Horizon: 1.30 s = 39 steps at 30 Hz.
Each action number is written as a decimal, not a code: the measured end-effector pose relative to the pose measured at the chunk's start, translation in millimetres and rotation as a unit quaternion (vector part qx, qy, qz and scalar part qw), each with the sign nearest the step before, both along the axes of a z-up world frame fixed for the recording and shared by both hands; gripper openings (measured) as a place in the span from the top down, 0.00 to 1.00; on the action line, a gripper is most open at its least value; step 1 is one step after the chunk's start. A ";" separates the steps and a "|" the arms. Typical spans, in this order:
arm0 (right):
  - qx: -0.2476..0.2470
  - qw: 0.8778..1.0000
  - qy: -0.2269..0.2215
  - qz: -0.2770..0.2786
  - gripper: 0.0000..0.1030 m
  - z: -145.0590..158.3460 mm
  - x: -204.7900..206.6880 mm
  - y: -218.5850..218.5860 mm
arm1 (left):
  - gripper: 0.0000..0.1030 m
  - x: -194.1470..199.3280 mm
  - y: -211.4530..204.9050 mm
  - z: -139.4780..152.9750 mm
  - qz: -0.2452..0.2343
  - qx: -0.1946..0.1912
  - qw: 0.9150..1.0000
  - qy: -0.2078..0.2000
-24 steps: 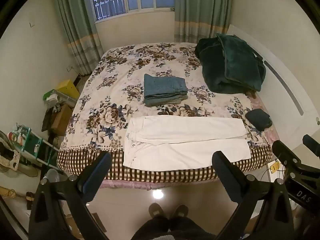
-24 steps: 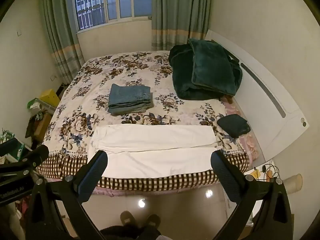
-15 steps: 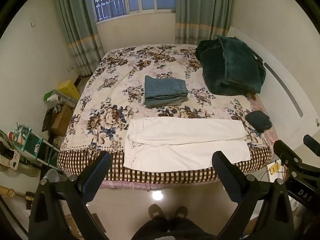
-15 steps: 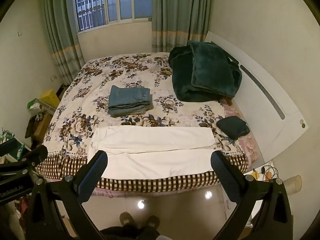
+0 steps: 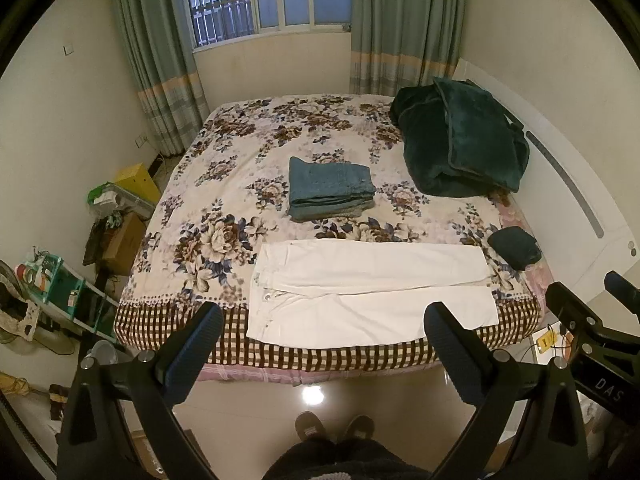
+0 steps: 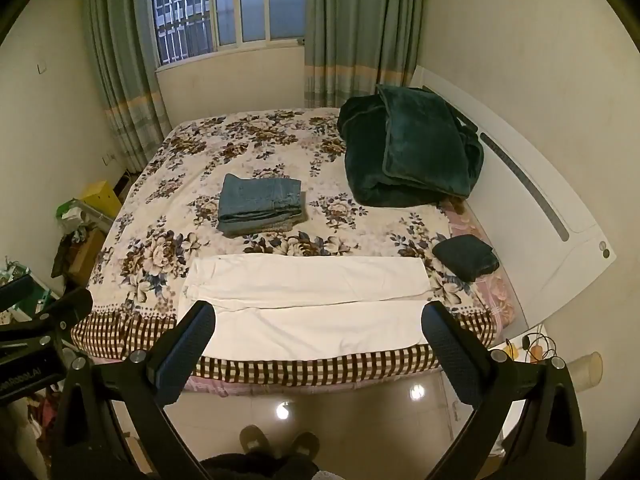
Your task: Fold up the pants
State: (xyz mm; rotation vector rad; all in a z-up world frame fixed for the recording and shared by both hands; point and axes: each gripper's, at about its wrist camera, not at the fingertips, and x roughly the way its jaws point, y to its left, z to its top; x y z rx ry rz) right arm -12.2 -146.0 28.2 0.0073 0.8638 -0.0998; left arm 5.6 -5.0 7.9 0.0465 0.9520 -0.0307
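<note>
only the left wrist view catches the waistband button of the white pants; only the right wrist view shows a pale cylinder on the floor outside the right finger. the pants lie flat along the near edge of the floral bed, legs side by side, beyond and between the jaws. the left gripper and right gripper both stand spread wide, holding nothing.
</note>
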 end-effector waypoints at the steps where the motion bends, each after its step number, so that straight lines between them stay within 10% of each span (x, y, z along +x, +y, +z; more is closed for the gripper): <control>1: 0.001 1.000 0.000 0.000 0.00 3.1 2.7 -2.2 | 0.00 0.2 -3.5 1.5 0.000 0.000 1.000 0.000; 39: 0.005 1.000 -0.003 0.000 0.00 15.3 2.0 -5.0 | 0.00 5.7 -16.6 21.8 0.002 -0.009 1.000 -0.005</control>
